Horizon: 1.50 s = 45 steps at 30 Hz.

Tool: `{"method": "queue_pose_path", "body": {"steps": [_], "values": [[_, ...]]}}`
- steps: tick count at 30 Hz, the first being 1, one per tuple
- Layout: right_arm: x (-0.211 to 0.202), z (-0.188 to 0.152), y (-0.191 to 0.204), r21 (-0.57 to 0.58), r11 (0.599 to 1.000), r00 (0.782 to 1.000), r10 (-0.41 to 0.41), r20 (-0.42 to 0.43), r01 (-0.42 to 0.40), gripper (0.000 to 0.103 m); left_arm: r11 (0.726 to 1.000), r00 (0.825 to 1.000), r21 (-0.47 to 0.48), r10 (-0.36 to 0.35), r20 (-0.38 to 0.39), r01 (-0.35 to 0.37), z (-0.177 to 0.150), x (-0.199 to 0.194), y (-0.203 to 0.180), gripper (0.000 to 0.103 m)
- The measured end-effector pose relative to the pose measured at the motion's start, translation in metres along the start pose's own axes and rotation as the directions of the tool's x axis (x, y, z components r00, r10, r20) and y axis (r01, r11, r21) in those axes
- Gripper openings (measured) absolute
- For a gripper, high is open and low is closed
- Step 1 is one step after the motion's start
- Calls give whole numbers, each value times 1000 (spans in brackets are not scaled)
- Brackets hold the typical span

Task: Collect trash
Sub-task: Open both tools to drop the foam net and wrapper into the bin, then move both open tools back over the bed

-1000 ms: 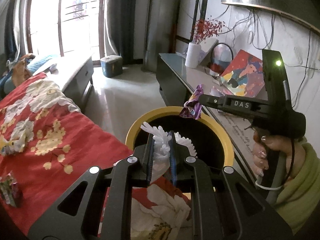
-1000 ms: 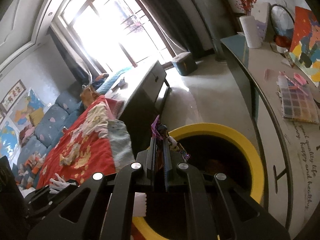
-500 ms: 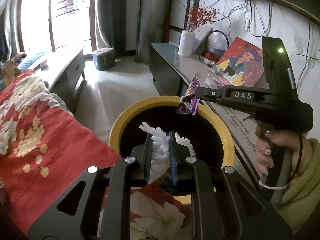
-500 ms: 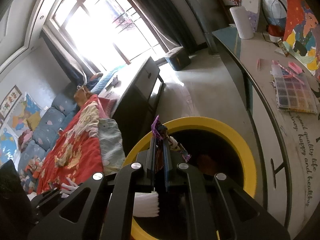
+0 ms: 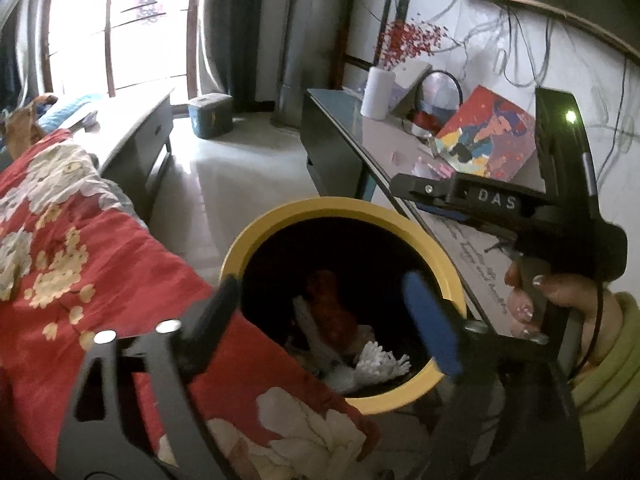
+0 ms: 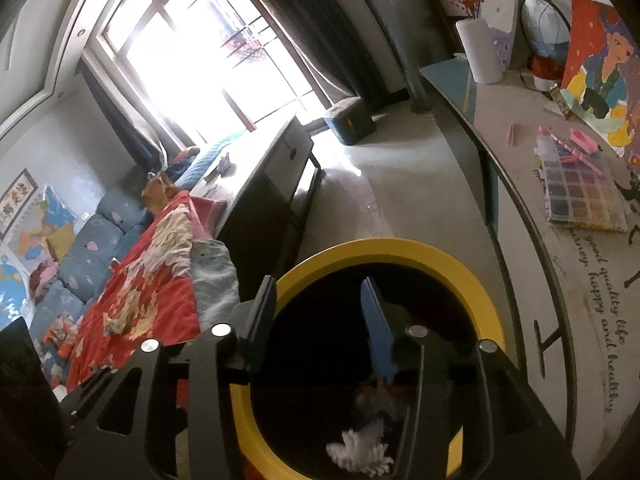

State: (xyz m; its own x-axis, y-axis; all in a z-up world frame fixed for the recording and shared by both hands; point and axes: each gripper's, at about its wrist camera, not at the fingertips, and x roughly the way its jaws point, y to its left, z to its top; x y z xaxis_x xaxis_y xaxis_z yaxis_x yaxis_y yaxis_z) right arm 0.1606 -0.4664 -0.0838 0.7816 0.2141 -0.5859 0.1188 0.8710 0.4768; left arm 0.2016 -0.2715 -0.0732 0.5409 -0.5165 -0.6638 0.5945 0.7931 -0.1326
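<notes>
Since both grippers have just been opening over the yellow-rimmed bin (image 5: 256, 236), the left gripper (image 5: 320, 312) and right gripper (image 6: 320, 320) are spread with nothing between them. White frilly scrap (image 5: 380, 362) sits inside with other trash, so this drop looks done; I can't tell what's left.

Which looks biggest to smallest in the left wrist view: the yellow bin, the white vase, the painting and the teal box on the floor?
1. yellow bin, though it sits nearest the camera
2. painting
3. white vase and teal box: look alike, unranked
</notes>
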Motion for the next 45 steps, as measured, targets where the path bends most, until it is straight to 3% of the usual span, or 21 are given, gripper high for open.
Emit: {"method": "queue_pose_path", "body": {"steps": [3,12,33,45], "values": [[-1,1,5,-19,1000,1000,-8,9,8,51,1000,1000,-27,8,15,-8,0,-6,6,92],[-10,4,21,-53,999,999,-8,42,10,61,997,997,-69,44,63,-40,-1,-31,16,92],[-26,-3,98,-196,977,994,92,52,-80,67,973,970,-176,179,164,-150,-10,-97,57,92],[-21,-23,145,-277,949,988,156,2,-150,68,934,926,-243,314,209,-262,-26,-140,91,92]]}}
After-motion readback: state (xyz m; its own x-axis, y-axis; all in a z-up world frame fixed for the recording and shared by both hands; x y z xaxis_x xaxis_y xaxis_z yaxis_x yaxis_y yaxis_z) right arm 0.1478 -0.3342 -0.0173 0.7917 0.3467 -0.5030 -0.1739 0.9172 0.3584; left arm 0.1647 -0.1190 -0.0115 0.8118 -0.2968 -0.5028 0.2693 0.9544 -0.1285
